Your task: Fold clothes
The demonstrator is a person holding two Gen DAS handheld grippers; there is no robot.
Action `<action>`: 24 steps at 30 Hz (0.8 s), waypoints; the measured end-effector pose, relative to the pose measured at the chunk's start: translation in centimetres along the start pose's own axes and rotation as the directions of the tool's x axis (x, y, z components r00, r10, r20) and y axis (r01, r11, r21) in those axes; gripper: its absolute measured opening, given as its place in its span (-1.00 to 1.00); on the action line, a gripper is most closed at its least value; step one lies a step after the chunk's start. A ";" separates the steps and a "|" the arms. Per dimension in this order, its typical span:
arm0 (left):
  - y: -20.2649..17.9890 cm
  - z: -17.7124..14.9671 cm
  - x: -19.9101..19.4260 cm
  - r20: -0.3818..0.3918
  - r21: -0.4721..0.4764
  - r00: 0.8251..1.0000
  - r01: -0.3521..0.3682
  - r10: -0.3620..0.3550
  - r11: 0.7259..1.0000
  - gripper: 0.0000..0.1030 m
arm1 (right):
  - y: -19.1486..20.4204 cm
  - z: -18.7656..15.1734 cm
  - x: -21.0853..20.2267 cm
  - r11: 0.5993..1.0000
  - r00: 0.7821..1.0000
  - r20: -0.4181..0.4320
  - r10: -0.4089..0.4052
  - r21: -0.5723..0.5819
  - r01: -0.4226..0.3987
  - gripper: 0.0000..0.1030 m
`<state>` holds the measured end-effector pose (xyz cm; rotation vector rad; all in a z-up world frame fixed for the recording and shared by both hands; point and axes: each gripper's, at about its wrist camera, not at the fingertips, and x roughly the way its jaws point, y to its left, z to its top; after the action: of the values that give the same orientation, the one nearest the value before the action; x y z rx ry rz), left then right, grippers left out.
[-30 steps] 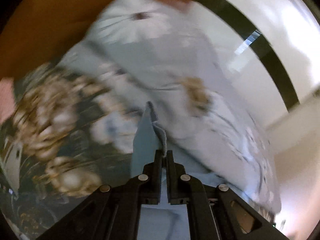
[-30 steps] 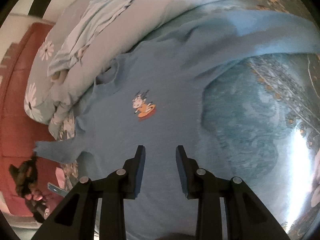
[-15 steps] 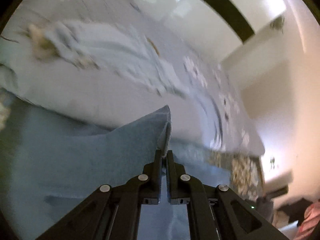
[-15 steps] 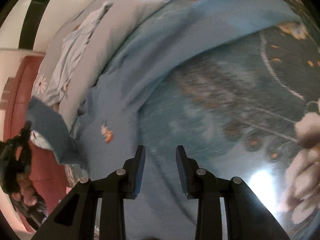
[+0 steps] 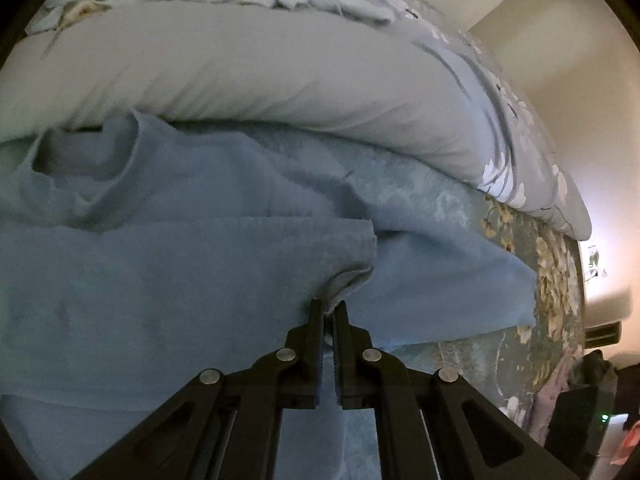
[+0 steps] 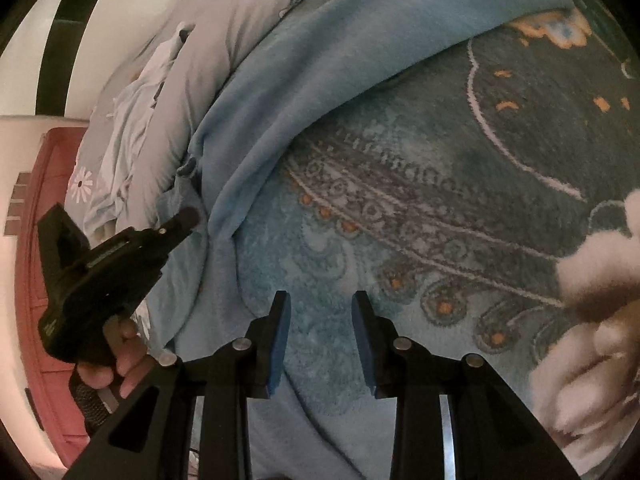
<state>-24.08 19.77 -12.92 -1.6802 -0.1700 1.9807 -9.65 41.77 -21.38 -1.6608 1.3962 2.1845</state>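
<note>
A patterned teal blanket (image 6: 460, 208) covers the bed, with a pale grey duvet (image 5: 260, 76) bunched along its far side. The blue sweater (image 5: 168, 272) lies flat on the blanket against the duvet, one sleeve folded across its body. The left gripper (image 5: 329, 308) pinches that sleeve's cuff – jaws opening, cloth between them. The right gripper (image 6: 320, 300) hovers part-open over the blanket – nothing between its jaws.

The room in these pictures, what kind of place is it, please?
Most likely a bedroom at home: a grey floral duvet lies bunched on a patterned bedspread, with a red padded headboard behind, and a blue garment spread out.
</note>
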 end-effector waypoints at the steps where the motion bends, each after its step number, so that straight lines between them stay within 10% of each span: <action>1: 0.3 -0.1 0.0 -0.022 -0.006 1.000 0.018 -0.019 1.000 -0.79 | 0.0 0.1 0.0 1.000 1.000 0.000 0.002 0.000 -0.002 -0.34; 7: 2.6 -0.6 -3.4 -0.011 -0.062 0.988 0.154 -0.155 0.986 -0.24 | 0.2 0.8 -0.7 1.000 0.999 0.040 0.010 0.004 -0.010 -0.34; 11: 7.9 -1.0 -8.1 0.091 -0.089 0.994 -0.044 0.052 0.995 -0.14 | -1.7 2.8 -4.0 0.996 0.982 0.188 0.007 0.086 -0.023 -0.34; 16: 16.2 -2.8 -10.8 0.091 -0.188 0.951 -0.274 0.294 0.943 -0.14 | -6.3 6.2 -8.4 0.966 0.926 0.366 -0.099 0.260 0.001 -0.34; 24: 20.4 -5.1 -11.5 0.083 -0.285 0.961 -0.231 0.264 0.930 -0.14 | -11.3 9.9 -9.3 0.900 0.902 0.410 -0.135 0.432 -0.062 -0.34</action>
<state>-24.62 -4.20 -12.54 -1.8272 -0.3001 2.3394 -7.05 59.29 -20.83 -0.9664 1.5442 1.8666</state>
